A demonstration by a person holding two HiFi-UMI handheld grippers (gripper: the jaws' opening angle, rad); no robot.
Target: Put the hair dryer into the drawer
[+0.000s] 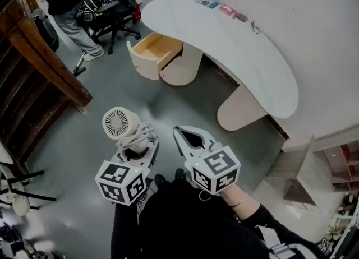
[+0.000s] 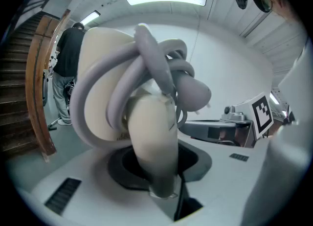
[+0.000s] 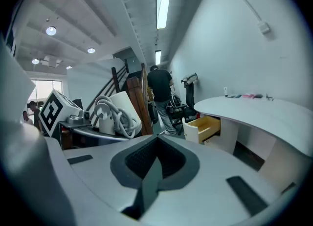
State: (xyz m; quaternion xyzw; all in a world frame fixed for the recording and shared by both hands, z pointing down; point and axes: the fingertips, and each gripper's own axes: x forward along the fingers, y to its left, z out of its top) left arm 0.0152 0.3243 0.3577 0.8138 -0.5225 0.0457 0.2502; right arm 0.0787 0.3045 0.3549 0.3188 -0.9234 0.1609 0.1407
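Note:
A cream hair dryer (image 1: 120,122) with its grey cord wound round it stands up between the jaws of my left gripper (image 1: 137,147), which is shut on its handle. In the left gripper view the handle (image 2: 151,142) fills the middle and runs down into the jaws. My right gripper (image 1: 188,138) hangs beside it to the right, shut and with nothing in it; its jaws meet along a dark seam (image 3: 149,171). The open wooden drawer (image 1: 141,64) sticks out of a rounded cabinet under the white desk, well ahead of both grippers and over bare floor.
The curved white desk (image 1: 241,45) with small items on its far end stands ahead on the right. A person (image 1: 67,5) and a black office chair (image 1: 115,14) are at the back left. A wooden staircase (image 1: 33,61) runs along the left.

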